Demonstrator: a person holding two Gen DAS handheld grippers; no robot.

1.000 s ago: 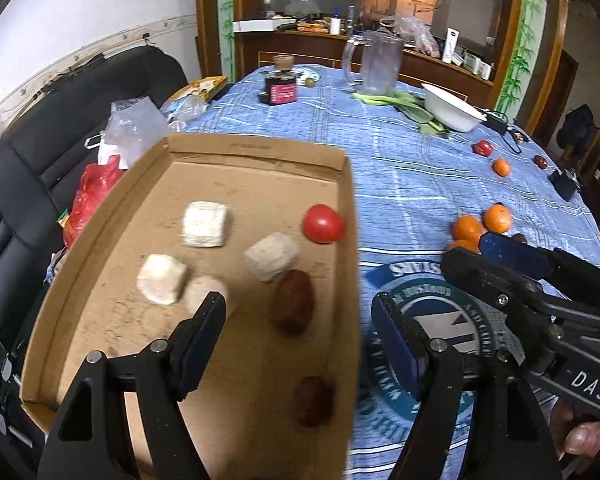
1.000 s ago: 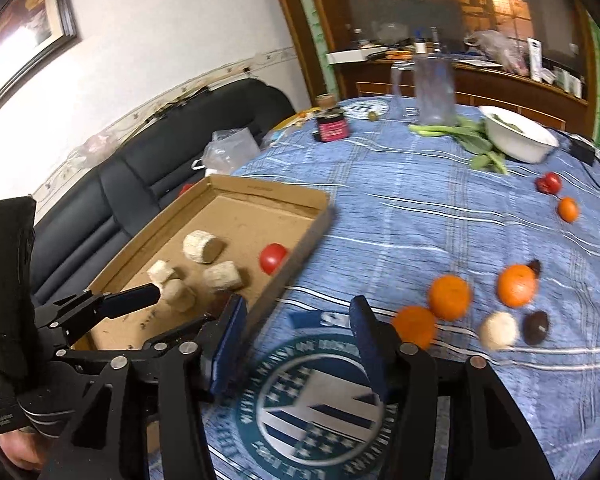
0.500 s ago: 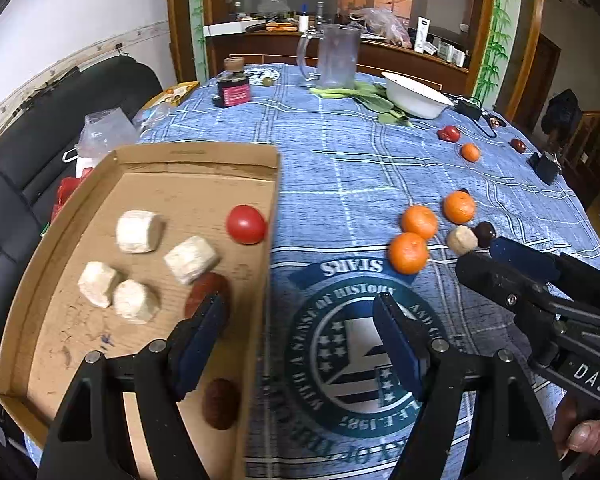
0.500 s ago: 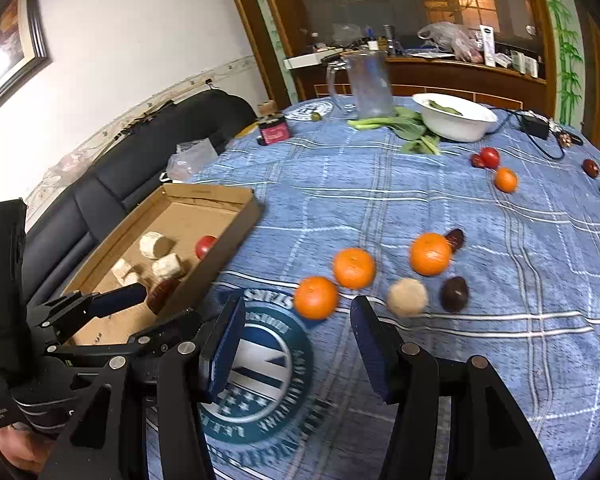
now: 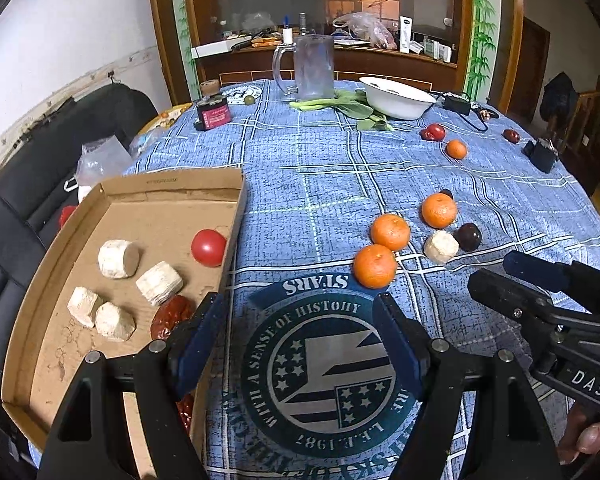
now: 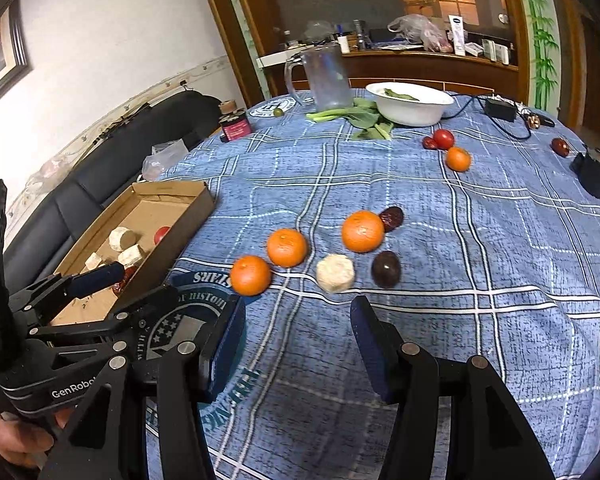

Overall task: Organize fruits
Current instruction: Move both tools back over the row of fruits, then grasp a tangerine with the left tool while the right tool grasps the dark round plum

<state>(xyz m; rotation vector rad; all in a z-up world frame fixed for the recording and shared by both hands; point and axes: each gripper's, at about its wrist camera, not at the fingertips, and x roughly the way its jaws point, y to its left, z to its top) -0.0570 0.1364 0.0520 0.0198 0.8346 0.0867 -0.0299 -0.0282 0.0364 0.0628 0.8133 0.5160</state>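
Observation:
A cardboard tray (image 5: 172,184) (image 6: 196,204) lies at the table's left edge, holding several pale chunks (image 5: 118,258), a red tomato (image 5: 208,247) and dark red dates (image 5: 172,316). On the blue cloth lie three oranges (image 5: 375,266) (image 6: 250,275), a pale chunk (image 5: 441,246) (image 6: 335,273) and a dark plum (image 5: 468,237) (image 6: 385,269). My left gripper (image 5: 300,332) is open and empty over the round emblem, beside the tray's right wall. My right gripper (image 6: 298,334) is open and empty, just short of the pale chunk.
Farther back sit a lone orange (image 6: 458,159), a tomato (image 6: 443,139), a white bowl (image 6: 410,103), greens (image 6: 364,118), a glass mug (image 6: 326,78), a small jar (image 6: 234,127) and a black charger (image 6: 590,174). A black sofa (image 5: 24,184) runs along the left.
Both grippers have swung right, away from the tray toward the loose fruit; the tray slid left in both views. Neither gripper's opening has changed.

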